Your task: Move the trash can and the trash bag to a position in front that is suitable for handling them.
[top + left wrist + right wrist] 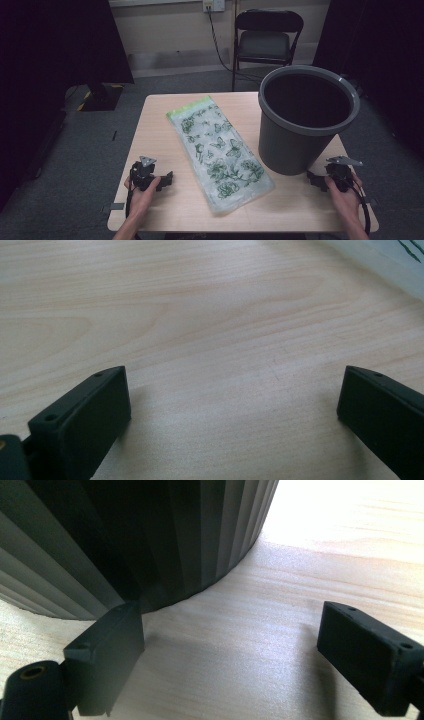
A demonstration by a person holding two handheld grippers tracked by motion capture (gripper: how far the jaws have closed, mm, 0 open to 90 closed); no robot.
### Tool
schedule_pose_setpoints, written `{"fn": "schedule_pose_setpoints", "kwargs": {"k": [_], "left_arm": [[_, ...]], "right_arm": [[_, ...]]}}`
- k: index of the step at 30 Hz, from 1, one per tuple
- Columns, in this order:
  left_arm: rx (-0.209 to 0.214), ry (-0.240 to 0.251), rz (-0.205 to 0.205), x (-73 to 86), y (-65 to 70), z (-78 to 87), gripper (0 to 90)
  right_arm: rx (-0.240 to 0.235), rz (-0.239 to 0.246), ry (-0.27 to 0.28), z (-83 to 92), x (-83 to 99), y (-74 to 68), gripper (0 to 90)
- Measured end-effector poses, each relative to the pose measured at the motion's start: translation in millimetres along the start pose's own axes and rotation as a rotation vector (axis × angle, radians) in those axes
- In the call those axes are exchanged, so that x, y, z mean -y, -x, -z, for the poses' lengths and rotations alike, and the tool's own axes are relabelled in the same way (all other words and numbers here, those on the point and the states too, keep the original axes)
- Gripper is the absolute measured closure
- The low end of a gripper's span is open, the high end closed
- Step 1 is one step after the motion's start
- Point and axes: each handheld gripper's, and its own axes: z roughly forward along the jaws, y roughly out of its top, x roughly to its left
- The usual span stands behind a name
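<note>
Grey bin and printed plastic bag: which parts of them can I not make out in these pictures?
- Grey bin: its inside is in deep shadow in the high view, so the contents cannot be told. In the right gripper view the frame edge cuts off all but its ribbed lower wall.
- Printed plastic bag: in the left gripper view just one corner shows, cut by the frame edge.
</note>
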Motion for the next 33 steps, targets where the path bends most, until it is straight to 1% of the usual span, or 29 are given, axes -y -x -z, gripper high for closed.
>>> {"fn": "schedule_pose_setpoints", "kwargs": {"k": [6,8,11,12,14,15,16,17,18,19,20,22,23,24,25,26,27,28,29,30,31,32,33], "left_arm": [[-0.007,0.002,-0.006,0.3,1.0,0.8,1.1],[-0.003,0.006,0.000,0.8,2.3,1.8,2.9],[0.008,0.004,-0.011,0.4,2.7,4.3,8.0],[0.011,0.002,-0.015,0.4,3.5,5.3,10.2],[0.027,0.003,-0.023,0.3,5.5,7.7,16.6],[0.027,0.003,-0.023,0.3,5.5,7.7,16.7],[0.069,-0.001,-0.025,0.3,8.0,10.2,16.2],[0.089,0.002,-0.031,0.1,9.7,12.2,16.3],[0.107,0.010,-0.035,-0.5,11.7,14.9,16.3],[0.126,0.032,-0.034,-0.9,14.4,17.7,16.5],[0.143,0.051,-0.044,-1.7,17.0,20.0,17.2],[0.156,0.076,-0.061,-4.3,23.2,24.4,19.5],[0.184,0.085,-0.057,-6.3,26.0,26.2,19.6],[0.217,0.094,-0.025,-7.4,28.2,26.9,20.3],[0.262,0.105,0.000,-8.7,31.0,27.5,20.7],[0.283,0.104,-0.006,-10.4,34.6,27.9,21.7],[0.278,0.118,-0.031,-12.2,39.0,28.3,23.9],[0.258,0.126,-0.068,-14.6,43.1,28.2,24.9],[0.258,0.125,-0.080,-17.4,46.6,26.9,24.9],[0.272,0.120,-0.088,-19.9,49.4,24.9,25.0],[0.272,0.120,-0.088,-19.9,49.4,24.9,25.2],[0.289,0.113,-0.095,-23.5,53.7,21.8,25.2],[0.291,0.118,-0.119,-27.1,59.4,18.6,26.3]], "right_arm": [[-0.012,0.009,0.000,1.0,0.8,1.5,11.5],[-0.017,0.015,0.000,3.4,1.9,0.8,14.6],[-0.038,0.027,0.000,9.6,3.2,-1.5,26.9],[-0.051,0.040,0.001,11.0,3.6,-3.4,26.8],[-0.063,0.061,-0.006,14.4,4.0,-9.4,28.2],[-0.079,0.068,0.000,17.5,4.0,-12.5,30.5],[-0.095,0.077,0.009,22.2,3.5,-16.7,31.8],[-0.107,0.084,0.016,25.1,3.3,-19.8,32.3],[-0.118,0.094,0.026,28.8,3.4,-24.2,32.9],[-0.135,0.105,0.030,31.6,3.6,-29.1,34.2],[-0.157,0.120,0.029,33.1,3.6,-34.7,36.6],[-0.190,0.159,0.018,34.9,3.5,-48.1,38.5],[-0.215,0.172,0.023,36.6,3.1,-54.9,40.7],[-0.255,0.184,0.032,39.0,2.3,-63.7,43.3],[-0.282,0.195,0.036,40.0,2.0,-69.3,43.9],[-0.310,0.210,0.040,40.7,1.6,-77.0,44.9],[-0.329,0.231,0.043,41.1,1.0,-85.2,45.5],[-0.349,0.248,0.047,41.0,-0.3,-93.3,45.6],[-0.366,0.265,0.049,39.7,-2.6,-101.3,45.9],[-0.376,0.283,0.051,38.2,-6.1,-109.0,45.9],[-0.376,0.283,0.051,38.2,-6.1,-109.0,45.9],[-0.380,0.302,0.060,36.7,-10.6,-115.7,45.9],[-0.404,0.323,0.082,30.4,-22.6,-129.5,44.4]]}}
